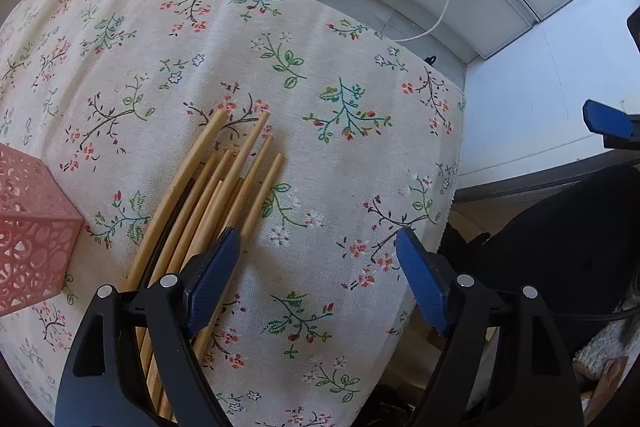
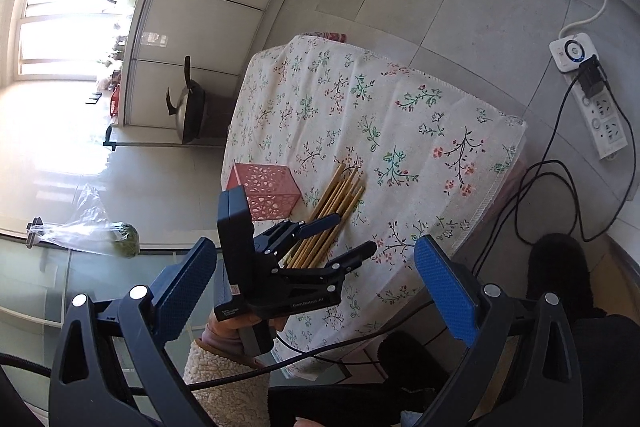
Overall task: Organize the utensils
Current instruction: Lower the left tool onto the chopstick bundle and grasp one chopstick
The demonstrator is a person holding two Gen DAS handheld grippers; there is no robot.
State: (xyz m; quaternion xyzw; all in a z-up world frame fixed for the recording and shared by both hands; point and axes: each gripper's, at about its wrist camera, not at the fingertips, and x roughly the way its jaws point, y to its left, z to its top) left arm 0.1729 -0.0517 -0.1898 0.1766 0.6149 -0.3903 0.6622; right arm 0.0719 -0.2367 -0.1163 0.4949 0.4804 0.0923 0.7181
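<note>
Long tan wooden chopsticks (image 1: 224,195) lie fanned on the flowery cloth (image 1: 320,75) beside a pink holey basket (image 1: 28,227), both claws, left gripper (image 1: 316,267) and right gripper (image 2: 316,287), released wide

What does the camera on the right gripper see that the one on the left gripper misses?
Only the right wrist view shows the whole left gripper from outside, open above the chopsticks, the hand holding it, a power strip on the floor, a pot and a bright window.

Only the left wrist view shows the chopstick tips close up, with one blue pad over the bundle.

Both show the wooden chopsticks, the pink perforated basket beside them and the floral tablecloth. The right gripper is open, empty.
</note>
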